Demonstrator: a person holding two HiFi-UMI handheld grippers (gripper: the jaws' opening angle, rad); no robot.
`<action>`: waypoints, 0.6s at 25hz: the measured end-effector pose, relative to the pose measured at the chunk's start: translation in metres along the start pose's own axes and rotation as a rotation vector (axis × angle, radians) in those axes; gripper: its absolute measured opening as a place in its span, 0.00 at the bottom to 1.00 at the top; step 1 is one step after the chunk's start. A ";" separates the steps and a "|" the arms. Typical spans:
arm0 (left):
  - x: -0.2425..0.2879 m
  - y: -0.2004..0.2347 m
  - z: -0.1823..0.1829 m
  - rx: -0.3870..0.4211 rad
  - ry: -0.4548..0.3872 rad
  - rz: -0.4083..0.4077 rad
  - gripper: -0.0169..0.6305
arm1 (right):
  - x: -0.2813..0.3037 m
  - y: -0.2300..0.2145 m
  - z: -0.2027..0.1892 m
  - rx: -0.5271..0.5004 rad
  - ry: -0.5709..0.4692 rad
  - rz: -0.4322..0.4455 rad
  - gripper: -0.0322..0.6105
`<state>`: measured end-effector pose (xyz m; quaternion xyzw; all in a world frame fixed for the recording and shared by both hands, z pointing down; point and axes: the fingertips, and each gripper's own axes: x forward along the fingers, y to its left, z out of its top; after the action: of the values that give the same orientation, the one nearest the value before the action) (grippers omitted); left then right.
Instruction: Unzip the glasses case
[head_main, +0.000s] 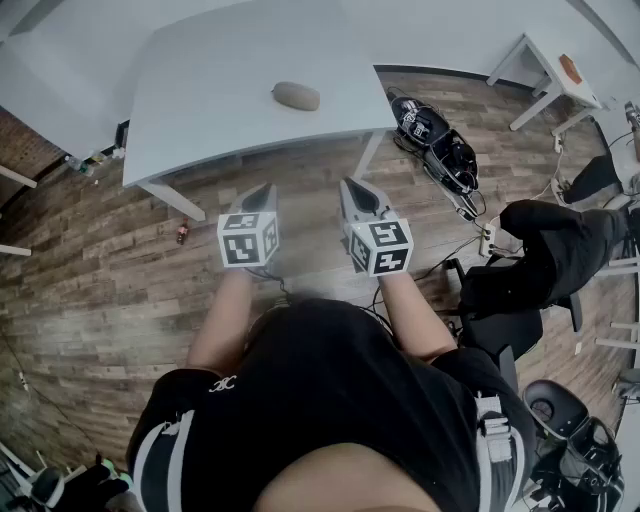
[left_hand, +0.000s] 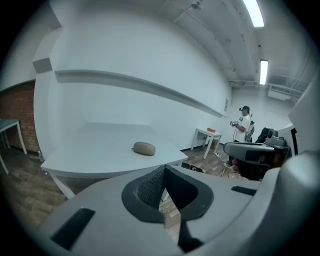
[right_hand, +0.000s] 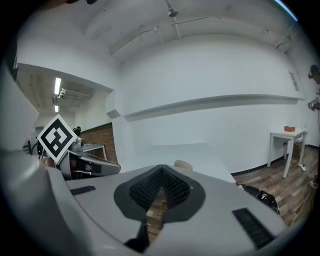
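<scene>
- Pale grey rectangular table (head_main: 220, 90): stood on wood-plank floor (head_main: 100, 280), ahead of operator.
- Grey two-jaw left gripper (head_main: 266, 190): jaws clenched tight, nothing btwn them; held in air just short of table's near edge.
- Grey two-jaw right gripper (head_main: 349, 186): jaws likewise clenched, empty; alongside left unit.
- Grey-brown oval glasses case (head_main: 296, 96): lay flat on tabletop, toward right side, well apart from both grippers, untouched. Zip state not discernible.
</scene>
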<state>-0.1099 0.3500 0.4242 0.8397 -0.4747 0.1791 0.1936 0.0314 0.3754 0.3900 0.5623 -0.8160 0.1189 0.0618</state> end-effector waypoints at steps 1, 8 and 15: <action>0.002 -0.001 0.001 -0.001 0.001 -0.010 0.03 | 0.001 -0.001 0.000 -0.001 0.000 -0.001 0.07; 0.012 -0.008 0.005 -0.017 0.004 -0.041 0.03 | 0.003 -0.006 -0.002 0.009 0.007 0.009 0.07; 0.014 -0.003 0.005 -0.017 -0.008 -0.017 0.03 | 0.009 -0.011 0.000 0.027 -0.011 -0.011 0.07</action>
<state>-0.1000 0.3384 0.4258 0.8427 -0.4701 0.1700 0.2000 0.0389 0.3636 0.3935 0.5682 -0.8116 0.1265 0.0503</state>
